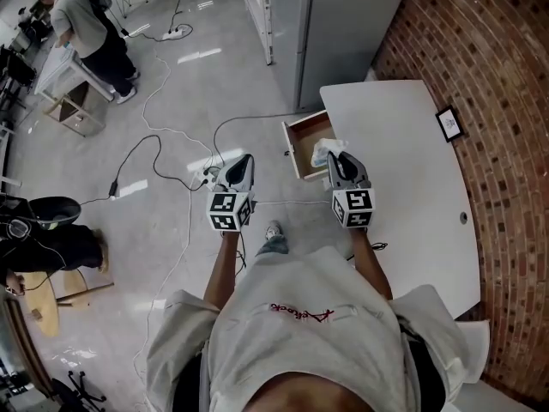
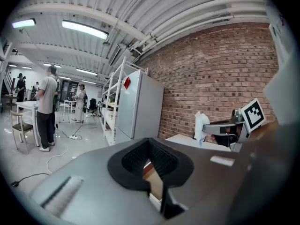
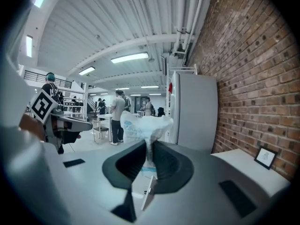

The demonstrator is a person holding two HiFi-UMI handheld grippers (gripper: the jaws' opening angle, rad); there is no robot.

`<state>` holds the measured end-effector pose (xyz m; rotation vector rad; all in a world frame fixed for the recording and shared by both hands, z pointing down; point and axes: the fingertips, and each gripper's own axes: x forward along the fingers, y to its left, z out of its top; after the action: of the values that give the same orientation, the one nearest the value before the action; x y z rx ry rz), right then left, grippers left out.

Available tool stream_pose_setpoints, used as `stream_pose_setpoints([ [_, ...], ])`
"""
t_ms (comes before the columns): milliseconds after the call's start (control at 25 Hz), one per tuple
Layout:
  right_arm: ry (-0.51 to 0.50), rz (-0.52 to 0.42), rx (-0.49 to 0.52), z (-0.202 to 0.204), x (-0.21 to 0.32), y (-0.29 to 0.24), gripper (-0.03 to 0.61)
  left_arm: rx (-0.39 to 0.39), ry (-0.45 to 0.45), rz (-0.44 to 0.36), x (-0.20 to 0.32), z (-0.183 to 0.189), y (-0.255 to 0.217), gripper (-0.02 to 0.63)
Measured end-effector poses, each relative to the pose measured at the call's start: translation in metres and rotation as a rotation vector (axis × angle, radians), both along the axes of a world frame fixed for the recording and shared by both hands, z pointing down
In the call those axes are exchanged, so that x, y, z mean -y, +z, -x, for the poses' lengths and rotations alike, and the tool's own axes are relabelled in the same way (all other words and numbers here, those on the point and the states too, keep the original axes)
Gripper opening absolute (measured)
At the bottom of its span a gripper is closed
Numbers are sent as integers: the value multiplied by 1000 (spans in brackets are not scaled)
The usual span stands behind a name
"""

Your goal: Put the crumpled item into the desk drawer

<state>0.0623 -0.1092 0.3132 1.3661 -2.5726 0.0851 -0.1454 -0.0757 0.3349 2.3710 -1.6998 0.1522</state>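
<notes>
The crumpled item (image 1: 324, 150) is a white, thin wrapper with pale blue print, pinched in my right gripper (image 1: 341, 158). It hangs over the open wooden desk drawer (image 1: 305, 136), which juts out of the left side of the white desk (image 1: 403, 170). In the right gripper view the crumpled item (image 3: 145, 124) fans out above the right gripper (image 3: 150, 146), whose pads clamp its lower part. My left gripper (image 1: 243, 163) hovers over the floor left of the drawer, jaws together with nothing in them. The left gripper view shows the left gripper (image 2: 149, 146) and, at its right, the crumpled item (image 2: 201, 125).
A brick wall (image 1: 497, 101) runs along the desk's far side. A small framed picture (image 1: 449, 124) stands on the desk. A grey cabinet (image 1: 343, 33) stands beyond the drawer. Cables (image 1: 163, 157) trail over the floor at left. A person (image 1: 90, 33) stands at a table far off.
</notes>
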Motion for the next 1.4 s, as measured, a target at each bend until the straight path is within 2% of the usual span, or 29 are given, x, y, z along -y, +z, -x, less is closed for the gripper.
stream_pose_setpoints([
  [480,39,-33,-11,42,99,-12,49,-5,46,-40,112,43,-16,9],
  [960,69,-25,-18,66,151,-1,49,-13,74,-28,171,68,-4,9],
  [1160,86,-3,-20,60,156,7,49,-13,92,-10,182,64,4,9],
  [1400,95,21,-19,39,155,16,49,-6,118,21,182,39,14,9],
])
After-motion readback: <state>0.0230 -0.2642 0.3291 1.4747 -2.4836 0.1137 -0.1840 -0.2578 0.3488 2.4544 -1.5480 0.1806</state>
